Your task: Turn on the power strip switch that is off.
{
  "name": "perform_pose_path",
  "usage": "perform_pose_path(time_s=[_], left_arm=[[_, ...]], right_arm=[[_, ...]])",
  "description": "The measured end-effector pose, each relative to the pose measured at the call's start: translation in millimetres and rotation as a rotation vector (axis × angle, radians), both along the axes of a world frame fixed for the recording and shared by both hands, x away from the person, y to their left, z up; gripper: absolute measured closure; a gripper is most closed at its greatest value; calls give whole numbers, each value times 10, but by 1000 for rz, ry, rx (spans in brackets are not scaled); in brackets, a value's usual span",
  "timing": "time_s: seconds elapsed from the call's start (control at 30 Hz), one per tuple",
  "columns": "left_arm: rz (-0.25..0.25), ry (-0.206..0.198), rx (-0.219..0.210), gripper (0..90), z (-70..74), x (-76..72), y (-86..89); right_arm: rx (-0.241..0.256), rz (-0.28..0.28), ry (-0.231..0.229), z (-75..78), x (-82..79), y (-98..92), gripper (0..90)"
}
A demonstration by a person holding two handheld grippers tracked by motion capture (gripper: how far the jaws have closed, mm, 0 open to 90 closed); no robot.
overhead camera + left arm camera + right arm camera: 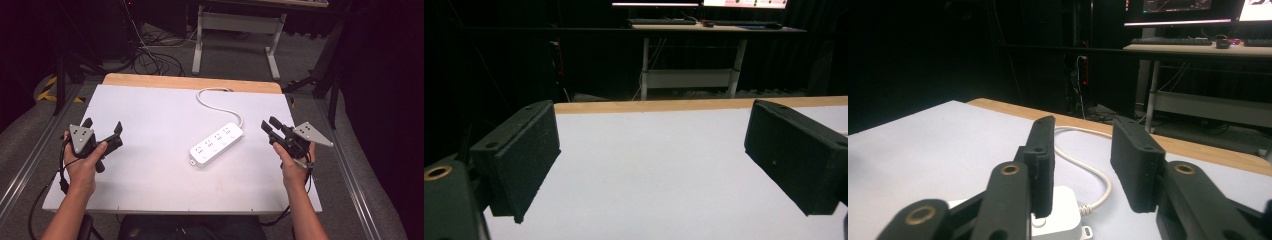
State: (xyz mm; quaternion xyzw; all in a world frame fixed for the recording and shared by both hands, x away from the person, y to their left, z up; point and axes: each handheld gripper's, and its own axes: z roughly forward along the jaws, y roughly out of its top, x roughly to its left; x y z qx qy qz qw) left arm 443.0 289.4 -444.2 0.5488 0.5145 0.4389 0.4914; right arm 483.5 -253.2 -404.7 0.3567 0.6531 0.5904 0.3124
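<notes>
The white power strip (pixel 217 145) lies mid-board, long axis running diagonally up toward the right gripper (pixel 272 131), which sits just beside its cord end, jaws slightly parted and empty, while the left gripper (pixel 102 131), wide open and empty, is well apart.

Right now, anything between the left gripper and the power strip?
Nothing: in the high view, only bare white tabletop separates the left gripper from the power strip.

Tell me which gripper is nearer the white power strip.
Right. The right gripper hovers just off the power strip's cable end, jaws narrowly parted. The left gripper sits farther away, near the table's left edge, jaws wide apart.
</notes>
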Motion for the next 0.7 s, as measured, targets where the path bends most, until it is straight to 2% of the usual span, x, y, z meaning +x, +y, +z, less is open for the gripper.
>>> perform_pose_path(time_s=[0.17, 0.3, 0.4, 0.5, 0.57, 0.63, 0.7], left_arm=[[3, 0, 1, 81, -1, 3, 0], [2, 0, 1, 81, -1, 3, 1], [4, 0, 1, 82, 0, 3, 2], [5, 0, 1, 86, -1, 2, 1], [5, 0, 1, 86, -1, 1, 1], [3, 2, -1, 86, -2, -1, 3], [5, 0, -5, 86, -3, -2, 2]], right_arm=[[18, -33, 3, -12, 22, -6, 449], [52, -52, 6, -18, 34, -42, 395], [49, -76, -1, -23, 45, -55, 345], [63, -133, 15, -37, 66, -50, 185], [77, -130, 35, -55, 85, -51, 178], [72, -133, 34, -68, 91, -53, 148], [57, -108, 27, -88, 97, -64, 14]])
